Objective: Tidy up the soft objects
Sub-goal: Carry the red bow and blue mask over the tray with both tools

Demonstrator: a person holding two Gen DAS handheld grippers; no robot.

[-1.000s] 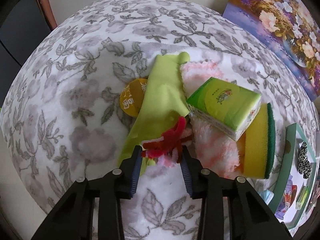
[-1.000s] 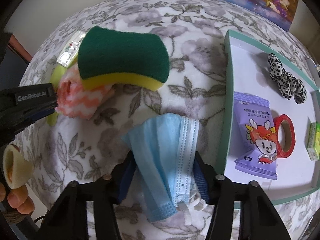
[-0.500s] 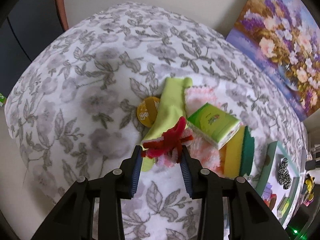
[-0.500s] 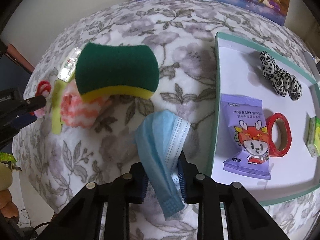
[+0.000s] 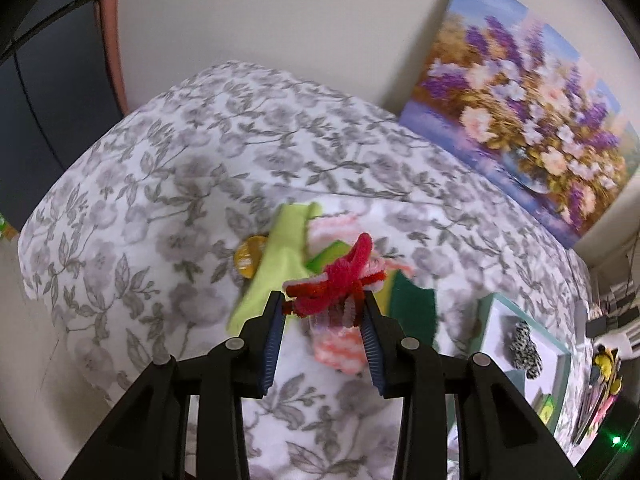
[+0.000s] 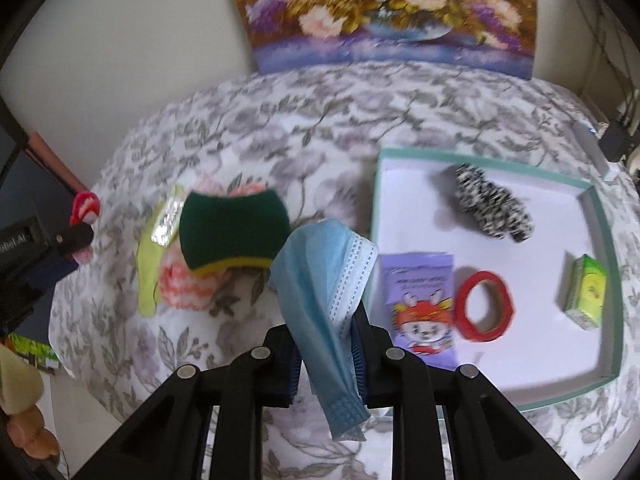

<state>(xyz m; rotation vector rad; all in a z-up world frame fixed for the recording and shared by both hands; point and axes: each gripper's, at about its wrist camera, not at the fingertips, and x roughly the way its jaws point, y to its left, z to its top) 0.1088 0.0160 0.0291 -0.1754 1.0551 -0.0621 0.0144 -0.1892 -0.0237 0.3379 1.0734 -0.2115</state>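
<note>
My left gripper (image 5: 323, 312) is shut on a red and pink pipe-cleaner bundle (image 5: 340, 280) and holds it above the floral cloth. My right gripper (image 6: 326, 344) is shut on a blue face mask (image 6: 326, 280), lifted off the cloth just left of the teal tray (image 6: 608, 248). On the cloth lie a green-and-yellow sponge (image 6: 232, 232), a pink-and-white fluffy cloth (image 6: 184, 284) and a lime-green cloth (image 5: 276, 268). The left gripper with its bundle also shows at the left of the right wrist view (image 6: 80, 220).
The tray holds a spotted hair tie (image 6: 492, 208), a purple wipes pack (image 6: 420, 304), a red tape roll (image 6: 484, 308) and a green packet (image 6: 586, 292). A yellow disc (image 5: 248, 256) lies beside the lime cloth. A flower painting (image 6: 392, 12) leans on the wall behind.
Both grippers closed on their objects and rose: the left lifted the pipe-cleaner bundle, the right lifted the mask off the cloth.
</note>
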